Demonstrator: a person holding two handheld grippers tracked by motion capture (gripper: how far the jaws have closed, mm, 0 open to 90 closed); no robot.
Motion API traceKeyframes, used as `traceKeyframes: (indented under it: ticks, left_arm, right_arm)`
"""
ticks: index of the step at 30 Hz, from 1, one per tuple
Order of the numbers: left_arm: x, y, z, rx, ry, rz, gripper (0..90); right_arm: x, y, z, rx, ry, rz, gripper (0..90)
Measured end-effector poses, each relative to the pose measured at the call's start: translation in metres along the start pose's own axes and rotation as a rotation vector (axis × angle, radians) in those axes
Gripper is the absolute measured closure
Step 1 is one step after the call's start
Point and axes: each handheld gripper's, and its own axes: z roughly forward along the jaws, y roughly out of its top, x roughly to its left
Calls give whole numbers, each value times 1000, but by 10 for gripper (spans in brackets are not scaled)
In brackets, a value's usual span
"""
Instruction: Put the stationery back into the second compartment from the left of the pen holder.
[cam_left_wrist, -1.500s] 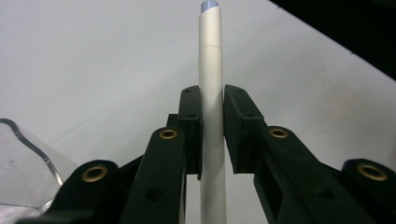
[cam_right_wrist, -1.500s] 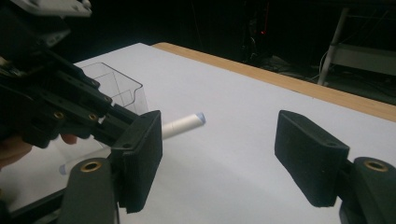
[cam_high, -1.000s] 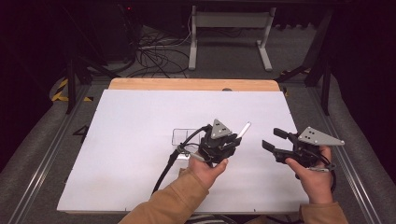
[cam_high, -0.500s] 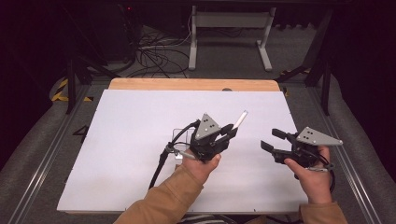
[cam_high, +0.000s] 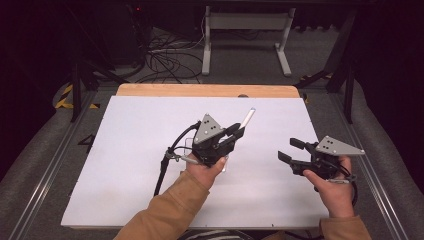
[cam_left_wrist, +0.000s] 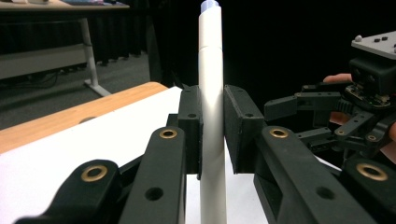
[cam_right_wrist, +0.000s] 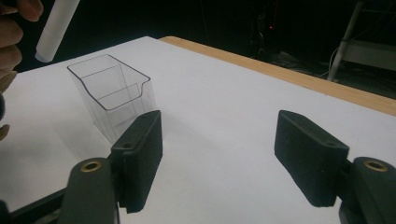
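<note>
Centrally, the left gripper (cam_high: 239, 134) clamps a white pen (cam_left_wrist: 211, 116); right gripper (cam_high: 290, 151) open near the white board's right edge (cam_high: 314, 135).

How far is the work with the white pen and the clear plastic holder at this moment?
Done: the left gripper has picked up the white pen; its jaws are shut on the barrel and it is off the white table. In hand: the pen is held in the air near the clear holder. Left: the holder looks empty, so the pen is not yet placed. The right gripper is open, holding nothing.

L tool (cam_high: 239, 133) grips white pen (cam_high: 247, 119) above table (cam_high: 125, 150); R tool (cam_high: 289, 151) open
</note>
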Motion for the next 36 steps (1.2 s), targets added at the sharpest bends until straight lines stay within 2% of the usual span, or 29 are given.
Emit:
traceKeyframes:
  ticks: [10,20,28,30,36]
  left_arm:
    - [17,0,-12,-63,6,41,784]
    - [41,-10,-19,-64,26,6,783]
    - [52,-20,-16,-57,37,7,782]
    - [55,-23,-15,-60,26,1,781]
    - [57,-33,-11,-79,-2,21,781]
  right_arm:
    - [1,0,1,5,2,-3,329]
    - [1,0,2,8,3,-2,330]
    - [1,-1,2,9,5,-4,330]
    - [1,-1,2,9,4,-5,330]
    - [1,-1,3,12,5,-3,330]
